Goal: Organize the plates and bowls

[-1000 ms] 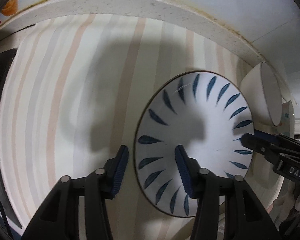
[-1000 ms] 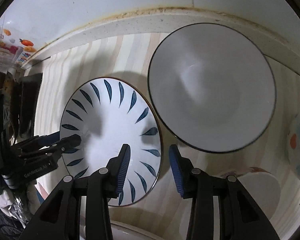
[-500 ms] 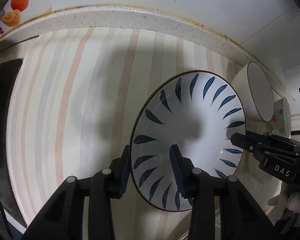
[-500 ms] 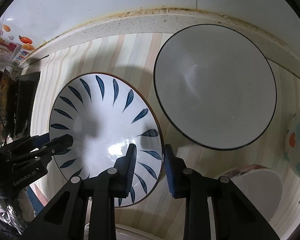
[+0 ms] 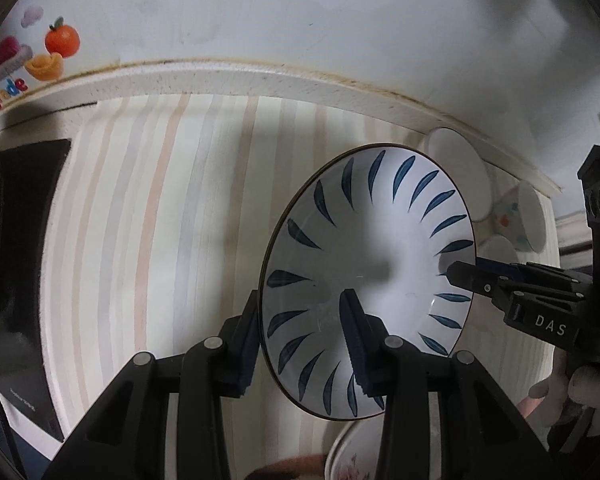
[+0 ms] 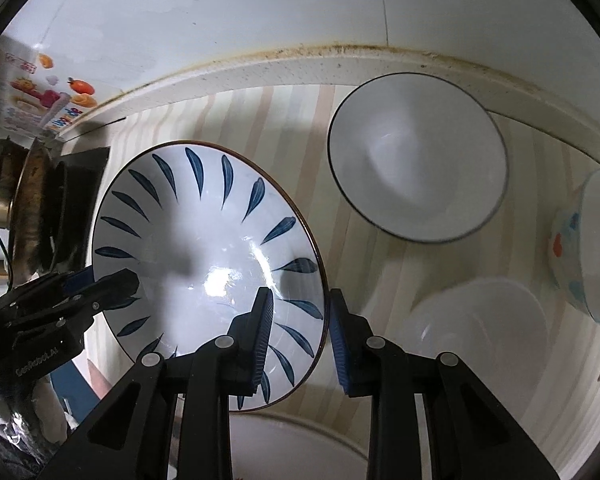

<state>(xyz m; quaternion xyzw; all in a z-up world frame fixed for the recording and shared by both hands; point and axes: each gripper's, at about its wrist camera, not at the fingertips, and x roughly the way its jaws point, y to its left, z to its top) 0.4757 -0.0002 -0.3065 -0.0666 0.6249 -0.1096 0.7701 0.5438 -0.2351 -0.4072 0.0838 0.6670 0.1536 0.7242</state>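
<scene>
Together, the left gripper point(image 5: 300, 332) and right gripper point(image 6: 298, 330) have their fingers clamped on opposite rims of the blue-leaf plate point(image 5: 376, 256).

The right gripper point(image 5: 456, 276) reads "DAS"; the wall sticker point(image 5: 8, 88) reads "upgrade".

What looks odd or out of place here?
No dish looks broken or spilled. The leaf-patterned plate is tilted, pinched at opposite rims by the left claw and right claw. Brown grime lines the seam where counter meets wall.
</scene>
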